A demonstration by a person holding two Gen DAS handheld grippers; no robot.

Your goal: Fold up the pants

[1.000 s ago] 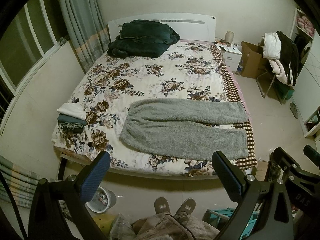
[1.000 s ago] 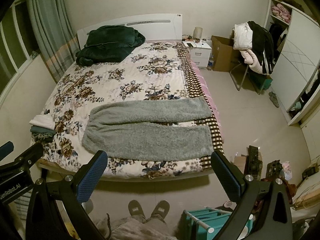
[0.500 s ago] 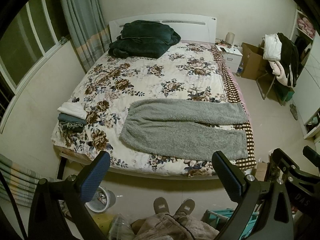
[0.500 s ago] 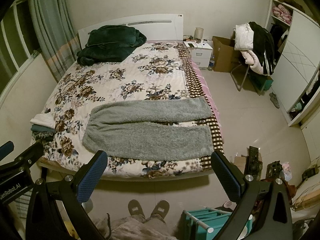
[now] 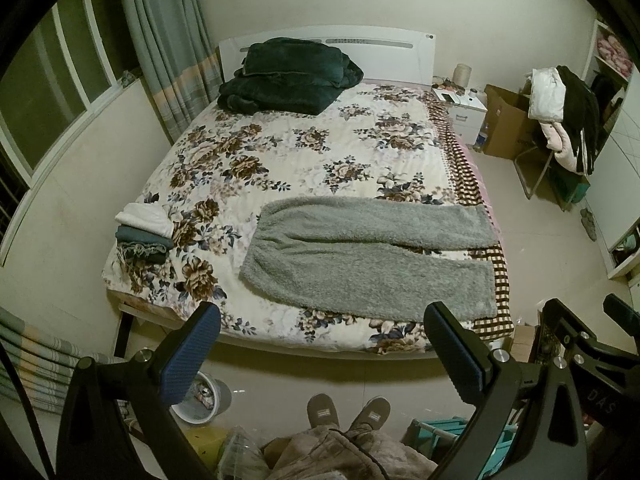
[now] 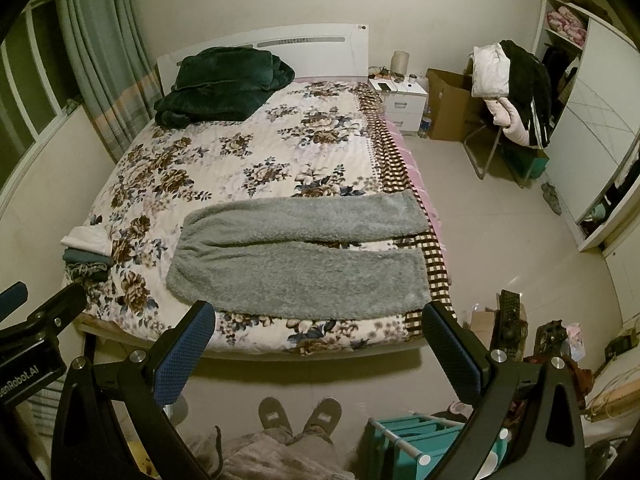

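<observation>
We hold both grippers, left gripper (image 5: 322, 354) and right gripper (image 6: 318, 350), spread wide and empty; the fluffy grey fleece pants (image 5: 368, 260) look soft, probably floppy, best pinched at waistband and cuffs

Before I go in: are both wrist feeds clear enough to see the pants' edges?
Left wrist view: dim yellowish light, strong fisheye bending, but the fluffy grey pants on the floral-quilted bed look sharp. Right wrist view: same, pants edges distinct, slight floor glare.

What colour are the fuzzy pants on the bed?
The pants are plain grey, no pattern. The left wrist view shows them best.
</observation>
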